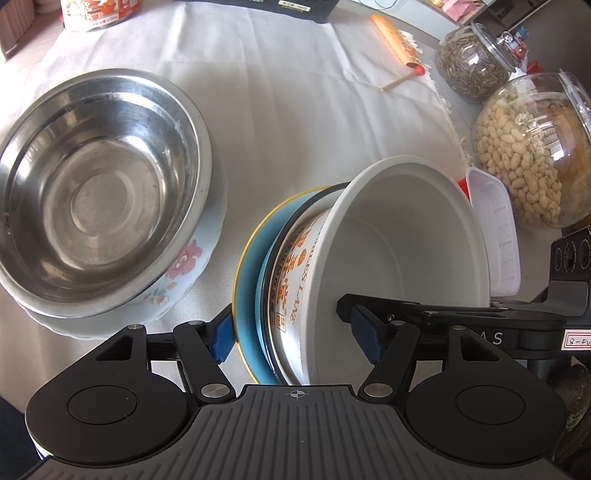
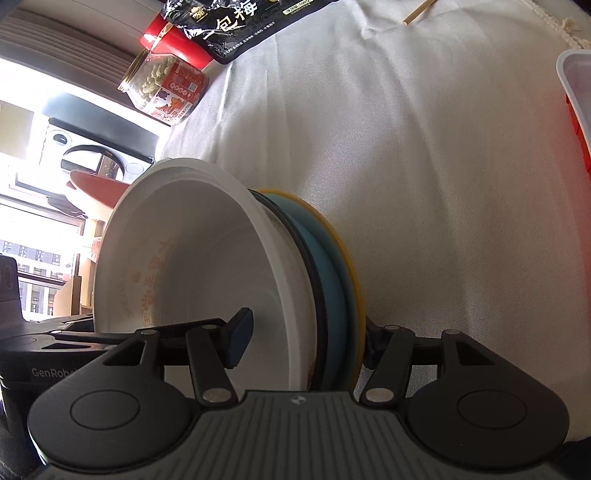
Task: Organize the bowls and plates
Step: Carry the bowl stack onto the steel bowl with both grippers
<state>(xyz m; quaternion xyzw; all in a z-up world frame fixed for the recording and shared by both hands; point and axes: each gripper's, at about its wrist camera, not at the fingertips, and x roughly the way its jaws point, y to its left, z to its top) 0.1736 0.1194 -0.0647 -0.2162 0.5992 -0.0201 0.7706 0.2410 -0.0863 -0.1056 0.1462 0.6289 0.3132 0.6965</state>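
A white paper bowl [image 1: 399, 236] with orange print sits nested in a blue plate [image 1: 247, 295] with a yellow rim, and the stack is held tilted above the table. My left gripper [image 1: 295, 339] is shut on the stack, one finger under the plate and one inside the bowl. My right gripper [image 2: 303, 343] is shut on the same bowl [image 2: 192, 258] and plate [image 2: 328, 266] from the opposite side. A steel bowl [image 1: 96, 184] rests inside a floral bowl [image 1: 184, 266] at left.
A white cloth [image 1: 295, 92] covers the table. Jars of seeds [image 1: 472, 62] and peanuts [image 1: 524, 155] and a white plastic tray [image 1: 495, 236] stand at right. A labelled jar [image 2: 166, 88] and a black packet [image 2: 240, 22] lie at the far edge.
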